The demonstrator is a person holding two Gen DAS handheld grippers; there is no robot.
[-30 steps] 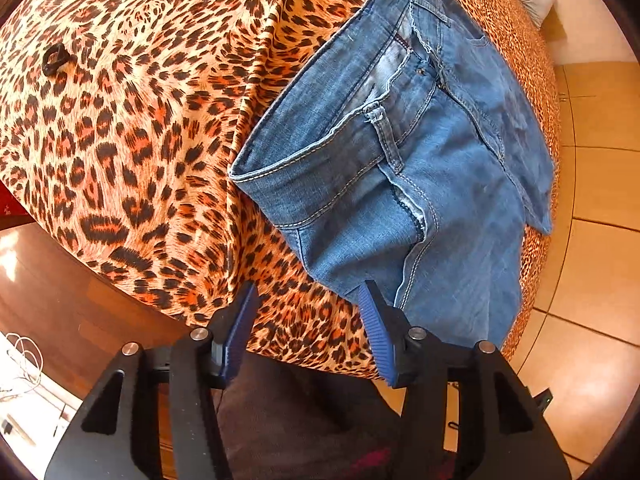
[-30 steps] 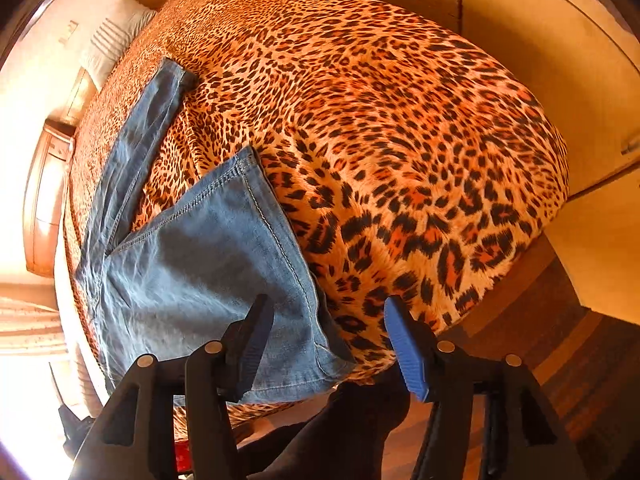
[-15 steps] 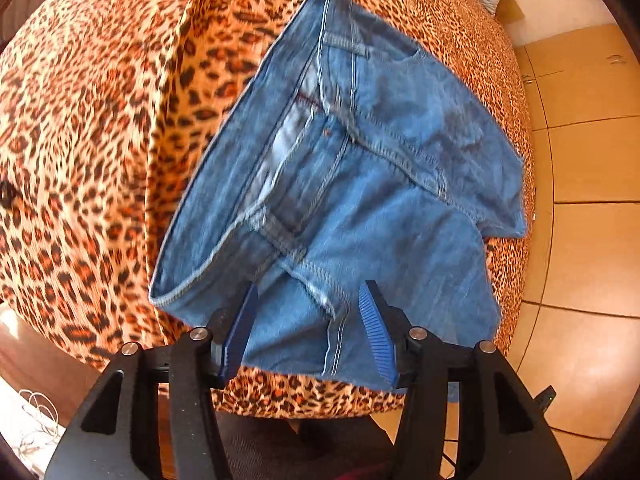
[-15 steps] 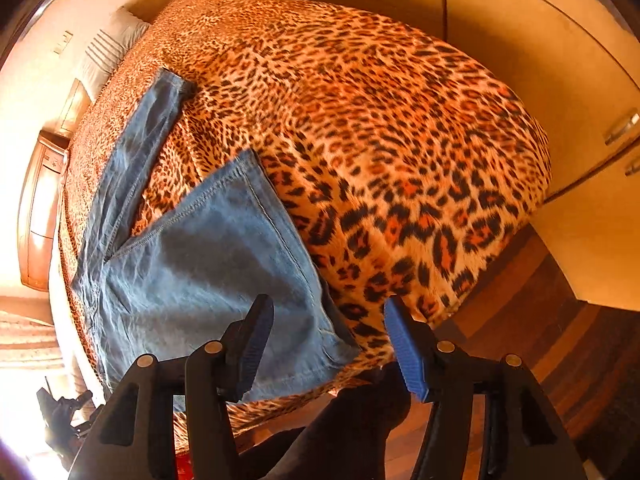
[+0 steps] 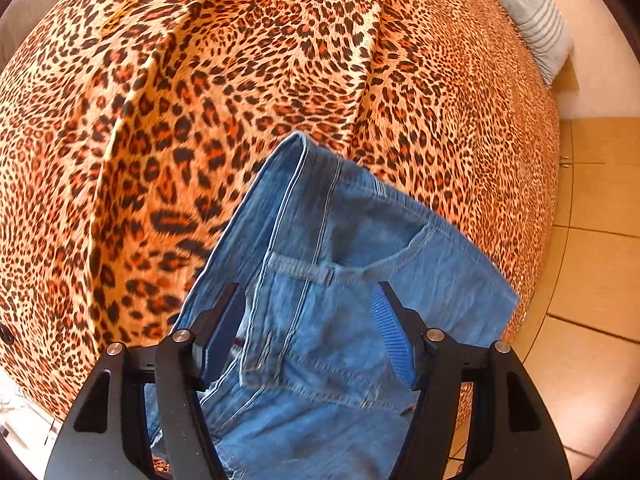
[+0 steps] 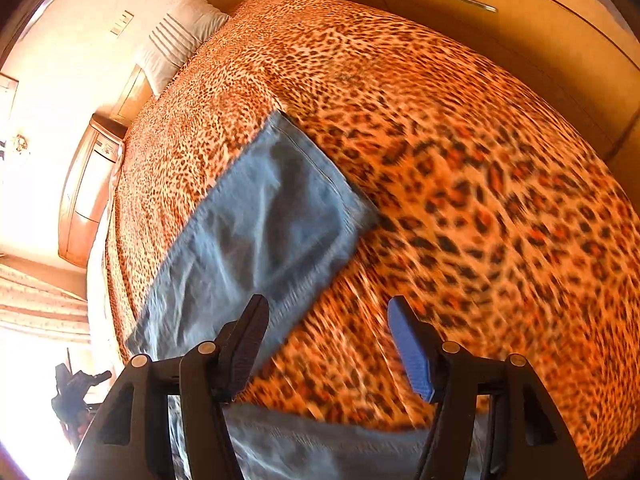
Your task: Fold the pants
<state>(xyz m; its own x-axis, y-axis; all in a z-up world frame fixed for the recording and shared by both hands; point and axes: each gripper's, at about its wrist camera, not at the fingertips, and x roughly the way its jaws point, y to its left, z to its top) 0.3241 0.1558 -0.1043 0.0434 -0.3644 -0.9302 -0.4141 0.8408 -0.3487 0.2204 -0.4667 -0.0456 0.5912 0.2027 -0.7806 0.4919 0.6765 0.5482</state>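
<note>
The jeans (image 5: 328,300) lie flat on the leopard bedspread (image 5: 240,80), unfolded. Left gripper (image 5: 308,328) hovers over the waistband, right gripper (image 6: 328,340) near a leg; both jaws have just been opening, holding nothing. Next: pinch the fabric.

Bed (image 5: 240,80): the leopard-print cover lies bare across most of the surface, so passage is open there from the near edge toward the head. Obstacles: the jeans (image 5: 320,280) cover the near edge at the corner beside the tiled floor (image 5: 592,260); one leg (image 6: 264,232) runs along the cover toward the head. A striped pillow (image 5: 536,28) occupies the head end. A wardrobe (image 6: 500,20) stands along the far side of the bed, a nightstand (image 6: 88,196) beside the head.
</note>
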